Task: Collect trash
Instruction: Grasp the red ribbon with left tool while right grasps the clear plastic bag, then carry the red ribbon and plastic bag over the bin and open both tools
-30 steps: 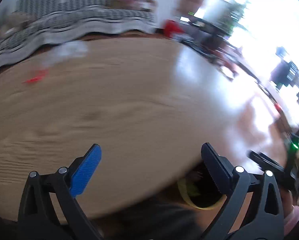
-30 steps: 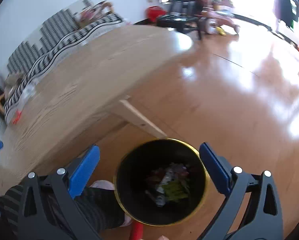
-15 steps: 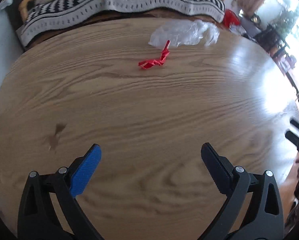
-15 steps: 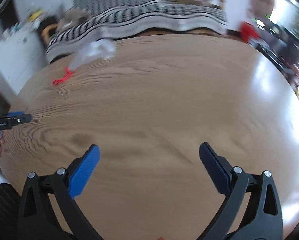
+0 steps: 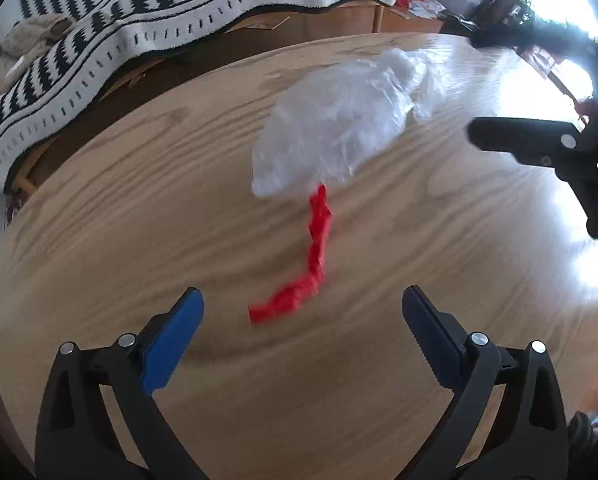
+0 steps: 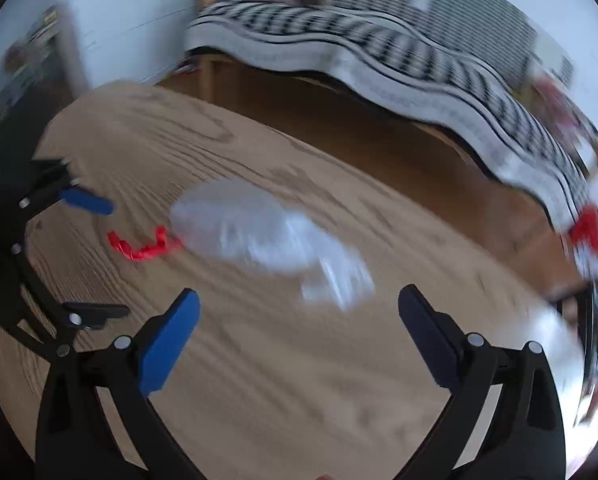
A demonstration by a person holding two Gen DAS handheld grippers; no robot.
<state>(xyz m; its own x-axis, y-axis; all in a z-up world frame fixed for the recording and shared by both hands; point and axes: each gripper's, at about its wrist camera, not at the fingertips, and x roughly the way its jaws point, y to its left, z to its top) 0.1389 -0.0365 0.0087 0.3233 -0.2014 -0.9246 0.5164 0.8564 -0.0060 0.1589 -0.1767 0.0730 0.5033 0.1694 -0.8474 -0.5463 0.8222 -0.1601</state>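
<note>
A crumpled red wrapper strip [image 5: 305, 264] lies on the round wooden table [image 5: 139, 208], just ahead of my open, empty left gripper [image 5: 303, 332]. A clear crumpled plastic bag [image 5: 339, 120] lies beyond it, touching its far end. In the right wrist view the bag [image 6: 267, 236] sits just ahead of my open, empty right gripper [image 6: 299, 332], with the red strip [image 6: 143, 246] to its left. The left gripper [image 6: 87, 256] shows at that view's left edge; the right gripper [image 5: 539, 100] shows at the left wrist view's right, beside the bag.
A sofa with a black-and-white striped blanket [image 5: 159, 12] stands behind the table. A white cabinet [image 6: 131, 20] is at the back left in the right wrist view. Bright glare covers the table's right part [image 5: 559, 208].
Both grippers have swung from the floor bin side toward the table and moved close to the trash. The red strip and the bag now lie near the fingers. Both stay open.
</note>
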